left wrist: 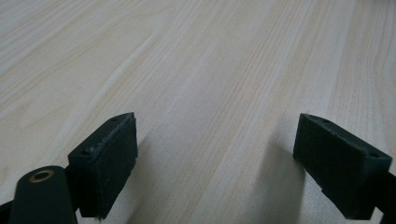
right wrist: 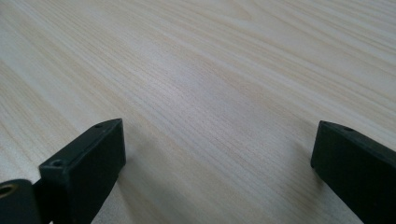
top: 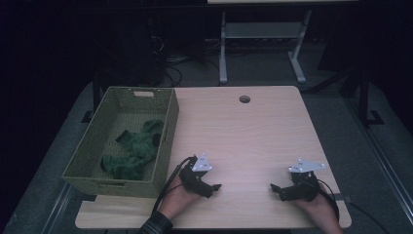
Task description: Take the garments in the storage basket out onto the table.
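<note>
While both grippers, left [top: 213,187] and right [top: 275,188], are resting wide-fingered and empty on the tabletop [top: 253,131], I judge reaching toward ten o'clock for the green cloths [top: 134,151] in the woven basket [top: 117,183] calls for coming in over the rim.

Cloths [top: 134,151] in basket [top: 165,141] (table's [top: 253,136] left).

Dim room, grey floor [top: 272,73]

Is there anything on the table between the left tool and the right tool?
No. In the high view, bare wooden table lies between the left tool and the right tool.
</note>
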Demonstrator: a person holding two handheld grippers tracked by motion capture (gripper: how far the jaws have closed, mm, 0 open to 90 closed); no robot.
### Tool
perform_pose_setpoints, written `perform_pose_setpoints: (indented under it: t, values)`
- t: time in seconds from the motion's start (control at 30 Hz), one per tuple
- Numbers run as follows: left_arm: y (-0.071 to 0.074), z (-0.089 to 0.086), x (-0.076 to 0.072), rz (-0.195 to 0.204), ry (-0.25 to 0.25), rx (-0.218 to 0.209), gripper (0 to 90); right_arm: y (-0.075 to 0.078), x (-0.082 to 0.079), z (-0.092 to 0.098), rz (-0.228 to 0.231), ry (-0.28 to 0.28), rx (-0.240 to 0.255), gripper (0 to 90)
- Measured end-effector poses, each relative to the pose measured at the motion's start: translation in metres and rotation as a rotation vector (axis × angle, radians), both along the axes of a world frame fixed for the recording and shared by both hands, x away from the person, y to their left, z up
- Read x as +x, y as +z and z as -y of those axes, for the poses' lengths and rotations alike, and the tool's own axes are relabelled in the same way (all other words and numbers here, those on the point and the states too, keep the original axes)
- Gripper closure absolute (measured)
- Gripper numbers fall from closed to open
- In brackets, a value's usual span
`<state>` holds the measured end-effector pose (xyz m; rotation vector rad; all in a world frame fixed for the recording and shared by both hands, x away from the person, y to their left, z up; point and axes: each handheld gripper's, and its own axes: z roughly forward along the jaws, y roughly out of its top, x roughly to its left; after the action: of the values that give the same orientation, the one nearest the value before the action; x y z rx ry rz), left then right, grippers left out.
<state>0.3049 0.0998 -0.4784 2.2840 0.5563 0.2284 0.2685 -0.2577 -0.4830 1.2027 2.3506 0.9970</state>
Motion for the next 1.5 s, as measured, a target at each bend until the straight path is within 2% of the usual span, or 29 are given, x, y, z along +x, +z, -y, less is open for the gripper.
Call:
perform_pose_setpoints:
  t: [0.33, 0.57, 0.67, 0.87, 1.17, 1.2, 1.43, 1.5]
  values:
    - [0.0, 0.0, 0.001, 0.003, -0.005, 0.005, 13.1, 0.0, 0.0, 0.0, -0.001, -0.001, 0.0, 2.8]
    - [0.001, -0.004, 0.003, -0.012, 0.002, -0.018, 13.4, 0.0, 0.0, 0.0, -0.005, -0.002, 0.002, 2.8]
    - [0.002, -0.005, 0.005, -0.009, 0.005, -0.007, 13.4, 0.0, 0.0, 0.0, -0.005, -0.002, 0.002, 2.8]
    - [0.006, -0.009, 0.006, -0.026, 0.028, -0.034, 13.5, 0.0, 0.0, 0.0, -0.004, -0.002, 0.002, 2.8]
    - [0.013, -0.014, 0.007, -0.015, 0.034, -0.045, 13.5, 0.0, 0.0, 0.0, -0.004, -0.002, 0.002, 2.8]
    - [0.014, -0.015, 0.007, -0.017, 0.039, -0.057, 13.5, 0.0, 0.0, 0.0, -0.003, -0.003, 0.004, 2.8]
    - [0.022, -0.017, 0.008, -0.012, 0.037, -0.072, 13.6, 0.0, 0.0, 0.0, -0.004, -0.002, 0.003, 2.7]
    - [0.024, -0.018, 0.009, -0.022, 0.037, -0.087, 13.6, 0.0, 0.0, -0.001, -0.004, -0.001, 0.004, 2.8]
